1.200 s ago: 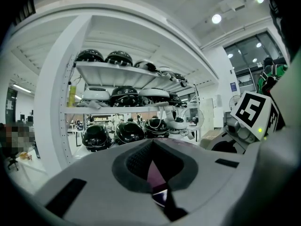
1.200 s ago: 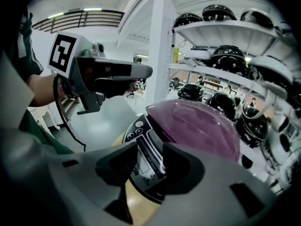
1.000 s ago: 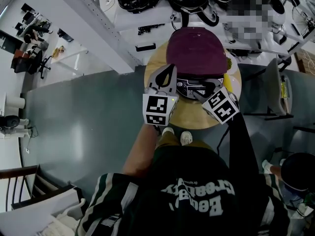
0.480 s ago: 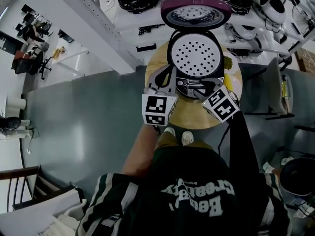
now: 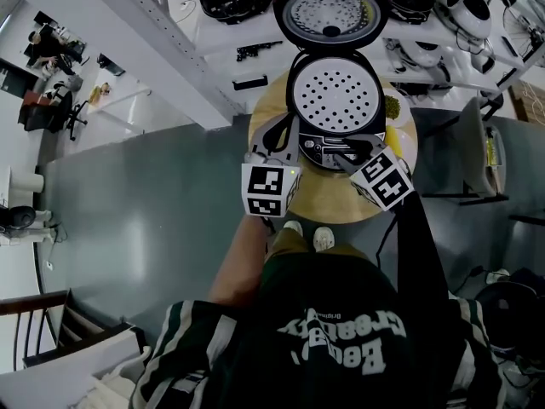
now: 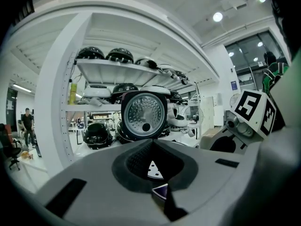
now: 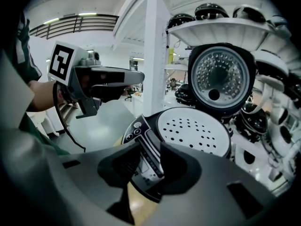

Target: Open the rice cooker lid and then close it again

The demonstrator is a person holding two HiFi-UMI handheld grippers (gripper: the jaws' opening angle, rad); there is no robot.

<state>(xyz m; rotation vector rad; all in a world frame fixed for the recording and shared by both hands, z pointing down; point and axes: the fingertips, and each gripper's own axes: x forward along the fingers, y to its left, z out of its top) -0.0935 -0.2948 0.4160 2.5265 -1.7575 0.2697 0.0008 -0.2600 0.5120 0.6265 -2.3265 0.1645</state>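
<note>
Left tongs (image 5: 286, 133): shut, nothing held, at 8 o'clock of the rice cooker (image 5: 335, 100). Right tongs (image 7: 149, 155): partly open, jaws have just been closing, astride the control panel (image 5: 336, 150) at 6 o'clock, not gripping it. Lid (image 5: 332, 11) is fully raised at 12 o'clock. The cooker sits on a round wooden surface (image 5: 341, 210).

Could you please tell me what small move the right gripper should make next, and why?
Probably lift the right gripper off the black control panel and toward the maroon-rimmed rice cooker lid, which stands fully open. Its jaws have just been closing, with the panel's edge between them, not gripped.
</note>
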